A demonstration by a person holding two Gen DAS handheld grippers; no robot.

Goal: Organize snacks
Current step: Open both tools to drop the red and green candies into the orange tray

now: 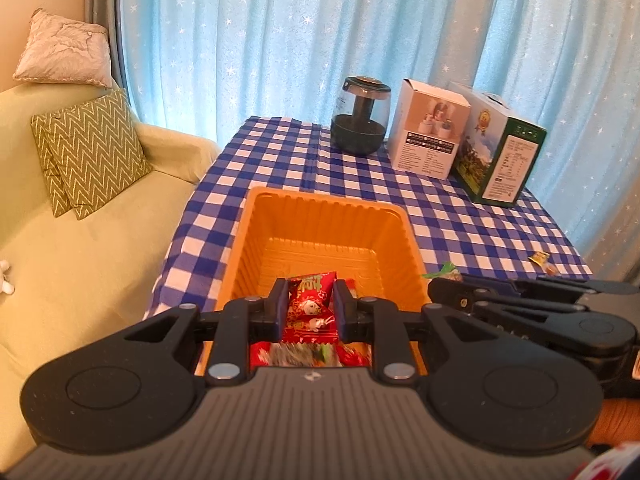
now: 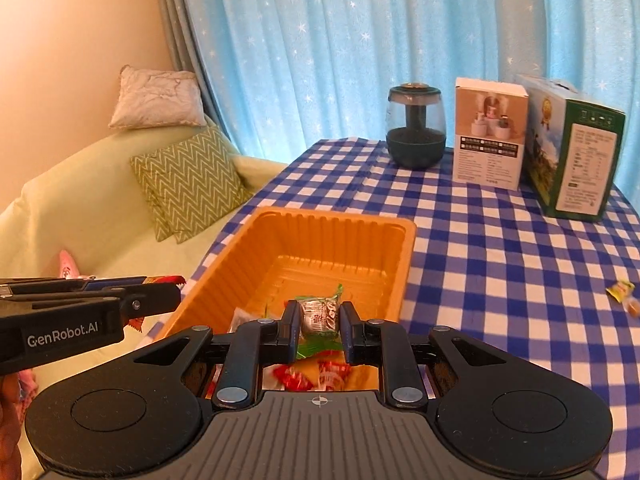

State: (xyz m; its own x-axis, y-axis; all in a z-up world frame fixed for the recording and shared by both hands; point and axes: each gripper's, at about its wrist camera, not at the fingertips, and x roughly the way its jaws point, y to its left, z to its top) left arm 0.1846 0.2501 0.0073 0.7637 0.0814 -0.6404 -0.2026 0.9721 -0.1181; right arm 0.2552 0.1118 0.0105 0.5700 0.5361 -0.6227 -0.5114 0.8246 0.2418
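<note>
Left wrist view: the left gripper [image 1: 309, 308] hangs over the near end of the orange tray [image 1: 256, 216], its fingers narrow and clamped on a red packet [image 1: 310, 304] printed with small white figures. More red wrappers [image 1: 304, 354] lie blurred in the tray below it. The tray sits on a blue-and-white checked cloth [image 1: 460, 216]. To the right the right gripper [image 1: 434, 284] shows side-on, a bit of green wrapper at its tip. A small yellow sweet [image 1: 540, 258] lies on the cloth near the right edge. At the back stand a dark jar [image 1: 362, 120], a white box [image 1: 430, 132] and a green box [image 1: 500, 152], before a blue curtain [image 1: 280, 32]. A sofa [image 1: 100, 240] with cushions is on the left.

Right wrist view: the right gripper [image 2: 320, 320] is above the tray [image 2: 404, 264], fingers narrow and pinching a silver sweet [image 2: 318, 316] with green twisted ends. Red wrappers [image 2: 312, 376] lie beneath in the tray. The left gripper [image 2: 176, 292] enters from the left, its red packet [image 2: 166, 279] just showing at the tip. The yellow sweet [image 2: 622, 292] lies apart on the cloth [image 2: 500, 260]
</note>
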